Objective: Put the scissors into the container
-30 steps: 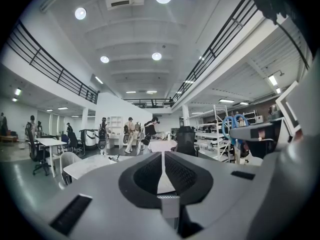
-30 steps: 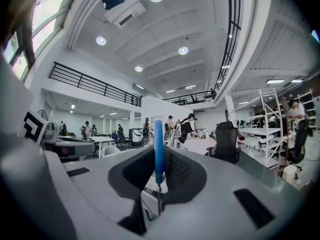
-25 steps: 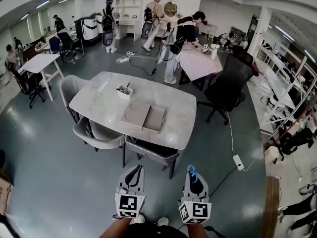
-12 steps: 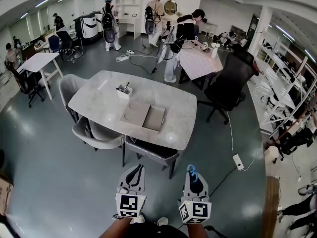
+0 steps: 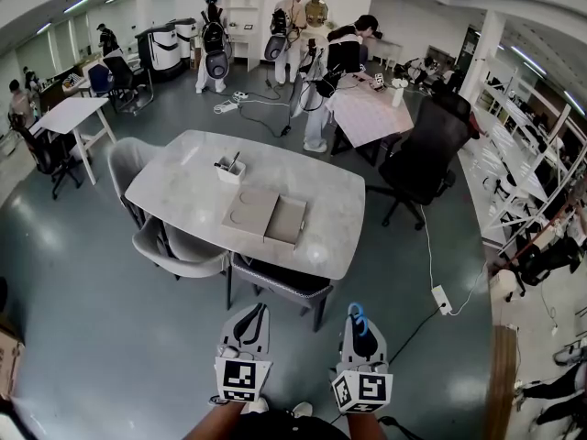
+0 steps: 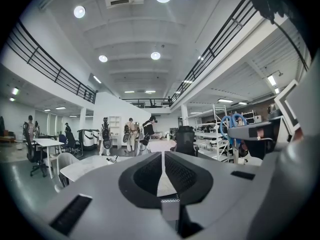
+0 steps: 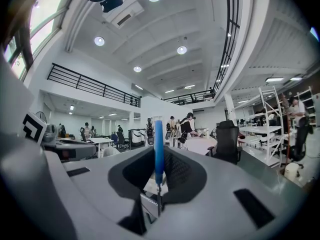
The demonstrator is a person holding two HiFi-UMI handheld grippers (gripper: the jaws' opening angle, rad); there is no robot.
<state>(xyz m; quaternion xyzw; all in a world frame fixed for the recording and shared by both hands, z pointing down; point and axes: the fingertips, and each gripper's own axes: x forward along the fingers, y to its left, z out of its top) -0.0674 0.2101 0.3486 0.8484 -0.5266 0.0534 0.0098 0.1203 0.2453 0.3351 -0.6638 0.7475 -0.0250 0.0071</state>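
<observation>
Scissors (image 7: 159, 144) clamped in right tool (image 5: 357, 313); left tool (image 5: 254, 310) closed, empty; chair (image 5: 280, 283) before table (image 5: 307, 186).

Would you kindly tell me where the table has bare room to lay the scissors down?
The table is bare at its left end, left of the white pen container, and at its right end, beyond the open beige box. The middle, from container to box, is crowded.

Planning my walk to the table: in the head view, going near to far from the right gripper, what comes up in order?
right gripper holding the scissors → dark chair → tan open box → small white container
</observation>
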